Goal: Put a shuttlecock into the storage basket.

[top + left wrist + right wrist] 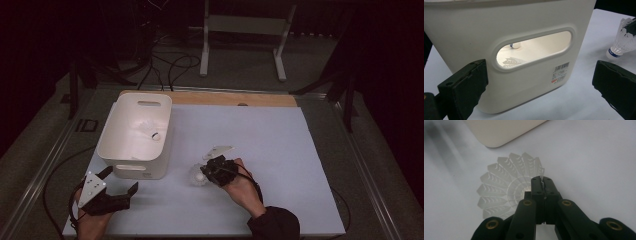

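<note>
The right tool [541, 181] is pressed together, pinching the rim of the shuttlecock [506, 187], which stands on the tabletop [260, 140] just beside the near right corner of the white bin [117, 135]. Right of it the tabletop has open room. The left tool [120, 182] is spread wide, near the bin's front wall, holding nothing. Another shuttlecock [150, 131] lies inside the bin.

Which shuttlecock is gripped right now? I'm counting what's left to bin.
The shuttlecock on the mat, its skirt pinched by the right gripper; the others lie inside the white bin.
</note>
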`<state>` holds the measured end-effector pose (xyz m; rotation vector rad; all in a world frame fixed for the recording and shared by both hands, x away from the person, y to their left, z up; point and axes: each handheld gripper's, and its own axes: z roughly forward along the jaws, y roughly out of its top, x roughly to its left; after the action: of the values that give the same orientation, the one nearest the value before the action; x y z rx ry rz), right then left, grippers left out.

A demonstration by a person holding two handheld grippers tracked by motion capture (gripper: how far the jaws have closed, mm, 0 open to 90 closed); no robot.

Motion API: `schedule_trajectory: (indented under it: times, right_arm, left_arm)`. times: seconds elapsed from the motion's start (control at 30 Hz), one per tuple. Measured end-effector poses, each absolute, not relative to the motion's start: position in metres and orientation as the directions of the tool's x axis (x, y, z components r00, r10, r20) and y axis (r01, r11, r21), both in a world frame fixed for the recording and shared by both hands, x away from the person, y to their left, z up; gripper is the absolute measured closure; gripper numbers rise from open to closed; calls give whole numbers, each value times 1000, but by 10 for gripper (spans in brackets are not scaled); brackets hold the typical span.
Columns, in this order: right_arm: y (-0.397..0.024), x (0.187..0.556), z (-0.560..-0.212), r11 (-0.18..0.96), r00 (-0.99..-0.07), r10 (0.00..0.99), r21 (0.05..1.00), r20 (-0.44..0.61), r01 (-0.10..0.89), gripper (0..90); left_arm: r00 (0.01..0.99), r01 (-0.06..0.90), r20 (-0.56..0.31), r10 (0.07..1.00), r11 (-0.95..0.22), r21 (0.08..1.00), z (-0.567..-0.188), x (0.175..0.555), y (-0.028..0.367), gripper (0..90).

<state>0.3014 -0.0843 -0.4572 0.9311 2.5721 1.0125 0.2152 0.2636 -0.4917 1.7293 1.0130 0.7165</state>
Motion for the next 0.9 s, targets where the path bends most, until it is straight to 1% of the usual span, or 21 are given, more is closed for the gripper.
schedule_trajectory:
  times: [0.9]
  right_arm:
    - [-88, 305, -442, 529, -758, 652, 705, 18, 472, 891]
  left_arm:
    - [479, 305, 13, 878, -180, 935, -492, 215, 264, 10]
